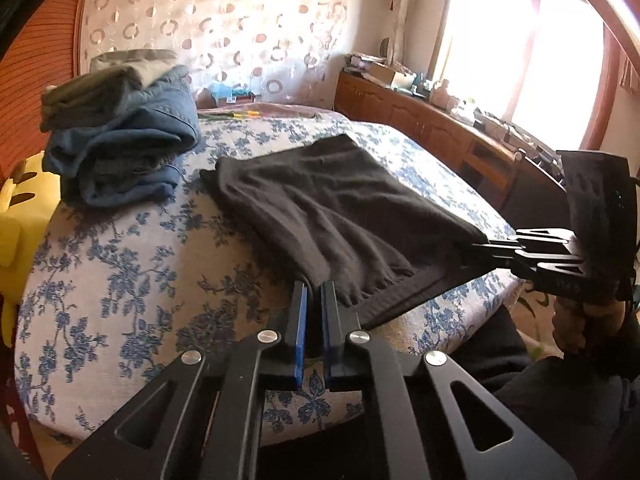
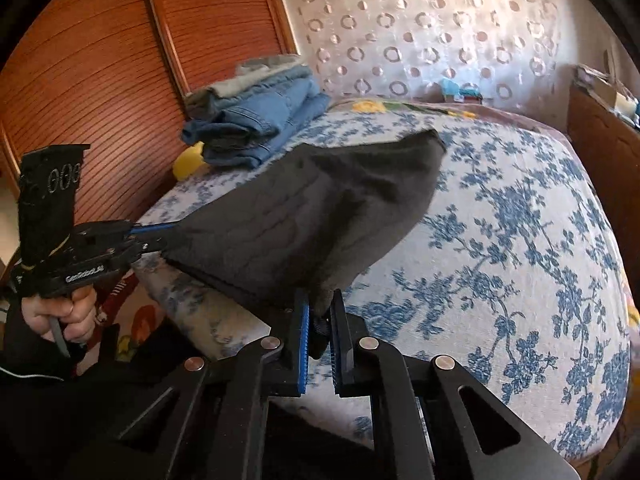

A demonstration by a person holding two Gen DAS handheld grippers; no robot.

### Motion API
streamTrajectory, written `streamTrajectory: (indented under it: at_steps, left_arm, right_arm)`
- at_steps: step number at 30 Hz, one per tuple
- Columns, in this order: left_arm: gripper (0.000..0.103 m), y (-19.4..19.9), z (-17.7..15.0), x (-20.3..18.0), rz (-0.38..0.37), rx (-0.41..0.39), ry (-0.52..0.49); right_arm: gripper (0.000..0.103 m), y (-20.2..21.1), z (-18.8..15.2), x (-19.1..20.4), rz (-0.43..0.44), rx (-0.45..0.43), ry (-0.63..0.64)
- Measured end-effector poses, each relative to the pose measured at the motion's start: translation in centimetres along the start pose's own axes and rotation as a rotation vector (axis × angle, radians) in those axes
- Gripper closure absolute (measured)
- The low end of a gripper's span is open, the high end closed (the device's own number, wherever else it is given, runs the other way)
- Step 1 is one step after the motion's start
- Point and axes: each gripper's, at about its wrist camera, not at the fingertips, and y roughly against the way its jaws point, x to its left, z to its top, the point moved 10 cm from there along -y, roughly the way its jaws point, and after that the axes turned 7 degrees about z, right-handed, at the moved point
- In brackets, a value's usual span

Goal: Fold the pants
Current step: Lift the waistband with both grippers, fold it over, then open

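Black pants [image 1: 328, 208] lie folded on a bed with a blue floral cover [image 1: 120, 260], their near edge lifted off the cover. My left gripper [image 1: 314, 288] is shut on the near left corner of that edge. At the right, my right gripper [image 1: 480, 246] pinches the other near corner, a hand holding its grip. In the right wrist view the pants [image 2: 320, 216] hang taut between my right gripper [image 2: 320, 300], shut on cloth between its blue pads, and my left gripper [image 2: 164, 236] at the left.
A stack of folded jeans and grey clothes [image 1: 120, 148] [image 2: 256, 120] sits at the bed's far left. A yellow object [image 2: 188, 164] lies beside it. Wooden cabinets [image 1: 420, 120] with clutter run under a bright window. Slatted wooden doors [image 2: 80, 80] stand left.
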Motion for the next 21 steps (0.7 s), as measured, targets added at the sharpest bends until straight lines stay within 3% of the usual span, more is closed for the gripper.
streamTrajectory:
  at_steps: [7, 12, 21]
  left_arm:
    - [0.096, -0.9, 1.5, 0.8, 0.034, -0.017, -0.024]
    - [0.096, -2.6, 4.2, 2.4, 0.059, -0.036, -0.017]
    - [0.096, -6.1, 8.2, 4.3, 0.102, -0.032, -0.017]
  right_arm:
    - [0.094, -0.1, 2.9, -0.6, -0.019, -0.048, 0.013]
    - [0.094, -1.4, 6.1, -1.0, -0.063, -0.079, 0.04]
    - [0.094, -4.3, 8.8, -2.6, -0.103, -0.084, 0.042]
